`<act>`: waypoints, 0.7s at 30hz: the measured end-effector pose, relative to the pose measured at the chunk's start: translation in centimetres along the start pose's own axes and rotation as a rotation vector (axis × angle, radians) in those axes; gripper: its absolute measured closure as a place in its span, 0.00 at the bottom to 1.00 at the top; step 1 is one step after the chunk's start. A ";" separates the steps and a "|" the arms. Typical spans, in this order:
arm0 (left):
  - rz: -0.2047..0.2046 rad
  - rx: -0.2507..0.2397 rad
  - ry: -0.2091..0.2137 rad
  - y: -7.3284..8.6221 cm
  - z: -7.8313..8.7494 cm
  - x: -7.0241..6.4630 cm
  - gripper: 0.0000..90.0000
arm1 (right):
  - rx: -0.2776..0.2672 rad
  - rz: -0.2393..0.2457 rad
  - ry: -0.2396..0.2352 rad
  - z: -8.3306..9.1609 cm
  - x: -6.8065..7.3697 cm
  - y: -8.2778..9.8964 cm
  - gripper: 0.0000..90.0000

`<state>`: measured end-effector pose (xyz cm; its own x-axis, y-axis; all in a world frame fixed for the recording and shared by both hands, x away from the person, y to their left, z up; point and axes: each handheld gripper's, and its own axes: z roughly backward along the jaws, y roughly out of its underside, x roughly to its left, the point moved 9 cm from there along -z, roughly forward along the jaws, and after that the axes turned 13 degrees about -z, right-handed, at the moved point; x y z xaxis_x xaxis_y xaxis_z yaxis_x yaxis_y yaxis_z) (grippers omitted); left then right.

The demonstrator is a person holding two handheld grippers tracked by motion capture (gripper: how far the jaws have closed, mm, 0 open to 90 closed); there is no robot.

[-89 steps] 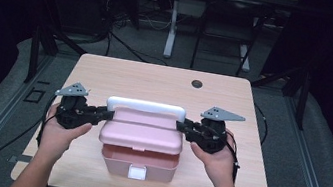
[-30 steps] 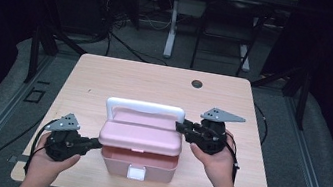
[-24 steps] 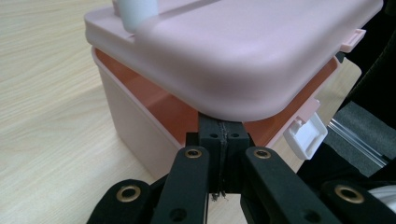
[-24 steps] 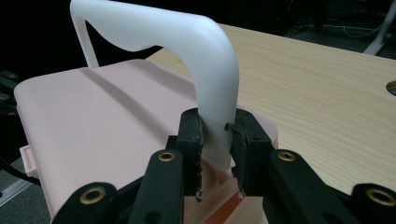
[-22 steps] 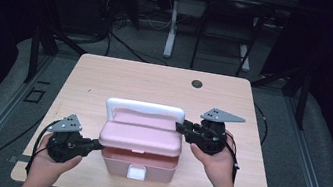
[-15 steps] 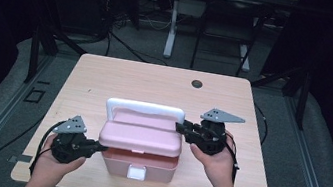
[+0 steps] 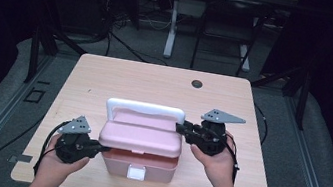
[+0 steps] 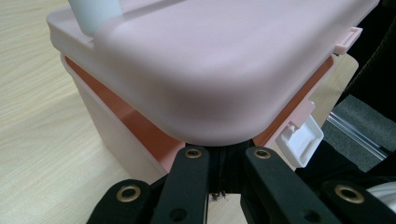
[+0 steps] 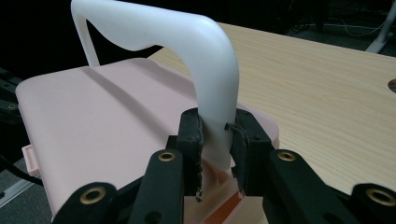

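Left gripper (image 7: pixel 97 148) shifted under lid (image 7: pixel 141 137) (handle (image 9: pixel 187 42) right-clamped).

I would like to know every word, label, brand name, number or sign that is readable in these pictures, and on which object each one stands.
None: no readable text, number or sign in any view.
Pink box: lid and walls plain.
White handle: plain.
White latch: no marking.
Left tongs and right tongs: brass rivets, no lettering.
Table: bare wood grain, one dark round hole.

L gripper (image 7: pixel 101 148) jaws closed, low near table edge, R gripper (image 7: pixel 182 127) jaws clamped, forearms in from bottom
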<state>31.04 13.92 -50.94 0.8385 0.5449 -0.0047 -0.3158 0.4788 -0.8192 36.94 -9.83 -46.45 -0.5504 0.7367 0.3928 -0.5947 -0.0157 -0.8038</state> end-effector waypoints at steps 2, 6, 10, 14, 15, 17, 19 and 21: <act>0.001 -0.004 -0.003 -0.1 0.0 0.0 1.00 | 0.000 -0.002 -0.002 0.0 0.0 0.0 0.82; -0.001 0.000 -0.006 -0.1 0.1 0.0 1.00 | 0.001 -0.009 -0.003 0.0 0.0 0.0 0.82; 0.002 -0.006 -0.006 -0.1 0.1 0.0 1.00 | -0.001 -0.012 -0.007 0.0 -0.1 0.1 0.82; 0.001 -0.006 -0.004 -0.2 0.1 0.0 1.00 | 0.000 -0.010 -0.003 0.0 -0.1 0.1 0.82; 0.001 -0.008 -0.004 -0.2 0.1 0.0 1.00 | -0.001 -0.009 -0.001 0.0 -0.1 0.1 0.81; 0.001 -0.008 -0.003 -0.2 0.1 0.0 1.00 | -0.004 -0.007 -0.002 0.1 -0.1 0.1 0.81; 0.000 -0.009 -0.003 -0.3 0.1 0.0 1.00 | -0.004 -0.007 0.002 0.1 -0.1 0.1 0.81; 0.002 -0.009 -0.003 -0.3 0.1 0.0 1.00 | -0.006 -0.007 0.001 0.3 -0.1 0.0 0.80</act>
<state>31.06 13.83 -50.66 0.8361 0.5485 -0.0048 -0.3139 0.4713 -0.8243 36.80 -10.05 -46.40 -0.5459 0.7375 0.3976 -0.5945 -0.0066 -0.8041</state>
